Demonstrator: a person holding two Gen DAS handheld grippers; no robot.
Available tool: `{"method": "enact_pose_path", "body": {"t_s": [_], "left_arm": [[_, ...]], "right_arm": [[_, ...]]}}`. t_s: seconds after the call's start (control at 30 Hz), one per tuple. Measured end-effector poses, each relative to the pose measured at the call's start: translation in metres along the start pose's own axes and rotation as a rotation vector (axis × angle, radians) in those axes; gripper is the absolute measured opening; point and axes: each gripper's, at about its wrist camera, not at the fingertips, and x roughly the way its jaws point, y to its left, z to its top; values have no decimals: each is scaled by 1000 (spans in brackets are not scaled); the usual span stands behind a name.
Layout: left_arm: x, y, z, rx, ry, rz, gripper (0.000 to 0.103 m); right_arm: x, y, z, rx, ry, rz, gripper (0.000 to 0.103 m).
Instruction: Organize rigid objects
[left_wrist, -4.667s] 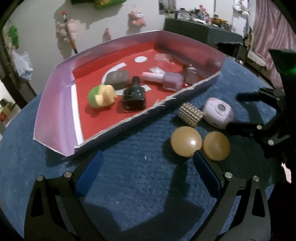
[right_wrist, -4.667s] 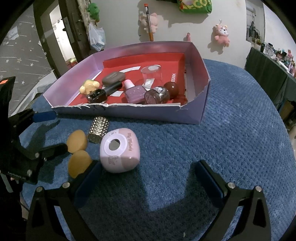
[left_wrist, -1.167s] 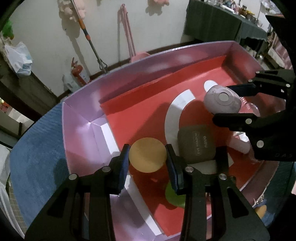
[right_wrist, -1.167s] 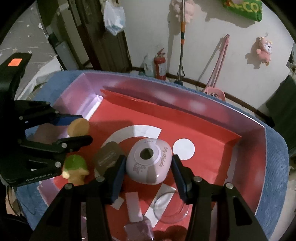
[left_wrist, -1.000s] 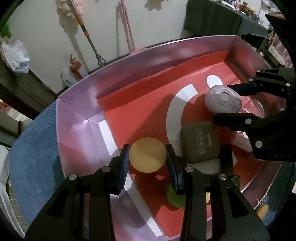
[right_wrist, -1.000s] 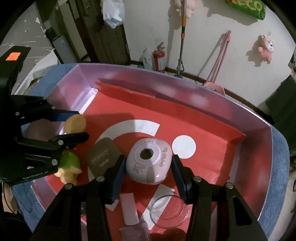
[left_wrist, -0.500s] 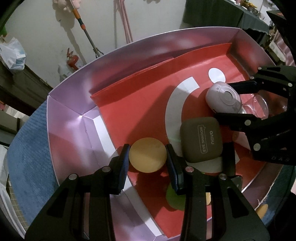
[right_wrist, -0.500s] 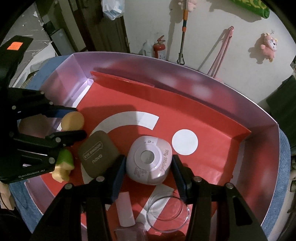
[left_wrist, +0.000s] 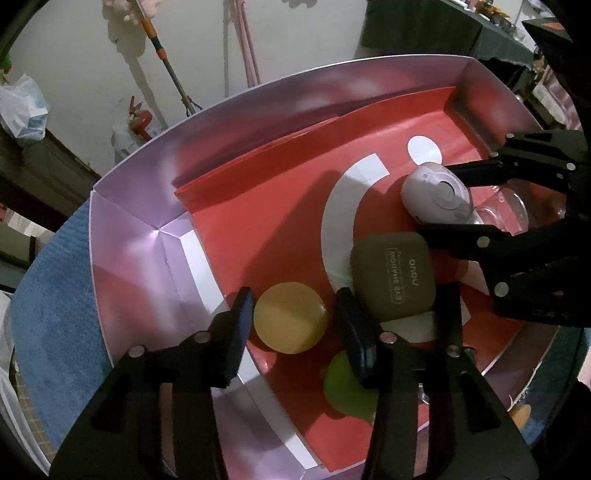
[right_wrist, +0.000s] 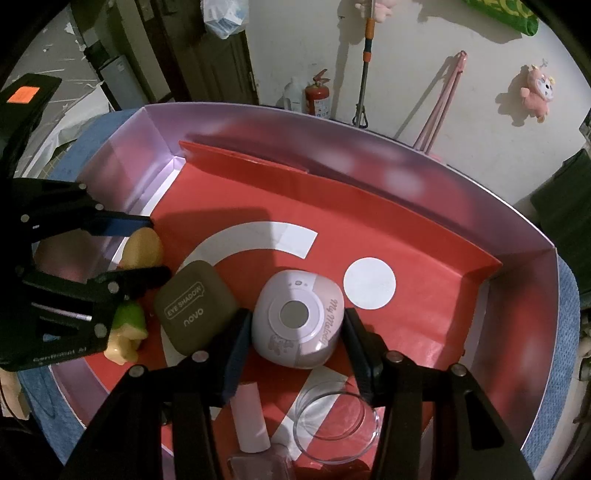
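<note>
A pale cream wall (right_wrist: 424, 48) carries a pink plush toy (right_wrist: 537, 90); a red fire extinguisher (right_wrist: 318, 98) stands beside a dark wooden door (right_wrist: 207, 55).

The left gripper (left_wrist: 295, 314) is just opening its jaws around the tan disc (left_wrist: 290, 318), which is lying on the red floor of the box (left_wrist: 129, 236) beside the eye shadow case (left_wrist: 391, 280).

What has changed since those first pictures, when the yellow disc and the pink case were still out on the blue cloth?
Both now sit inside the red-floored box. The left gripper carried the yellow disc in; its jaws have just been opening, gaps showing beside the disc. The right gripper brought the pink case, its jaws close around it. The eye shadow compact and green toy stayed inside.
</note>
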Motion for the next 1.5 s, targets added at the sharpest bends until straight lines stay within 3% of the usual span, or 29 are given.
{"method": "enact_pose_path", "body": {"t_s": [0.17,0.3,0.43,0.57,0.73,0.9,1.1,1.2,1.5], "left_arm": [[-10,-2,-3,2,-33,26,49],[-29,-3,-8,-32,-98,34,64],[-57,-3,-19,-72,-182,22,64],[-87,-9,-38,-102,-269,10,70],[-129,-20,-76,-137,-407,-1,73],[-163,-36,-104,-164,-534,38,84],[-201,-60,-151,-193,-677,56,95],[-207,-69,-173,-210,-730,78,95],[-193,-105,-228,-242,-773,127,95]], "right_arm": [[-2,-2,0,10,0,3,54],[-8,-4,-4,18,-11,3,60],[-22,-6,-10,29,-38,-16,68],[-54,-7,-19,60,-110,-4,72],[-108,2,-38,67,-235,-12,84],[-162,21,-67,48,-366,-53,96],[-216,45,-116,47,-519,-89,103],[-233,53,-147,69,-577,-117,103],[-225,71,-225,135,-637,-185,103]]}}
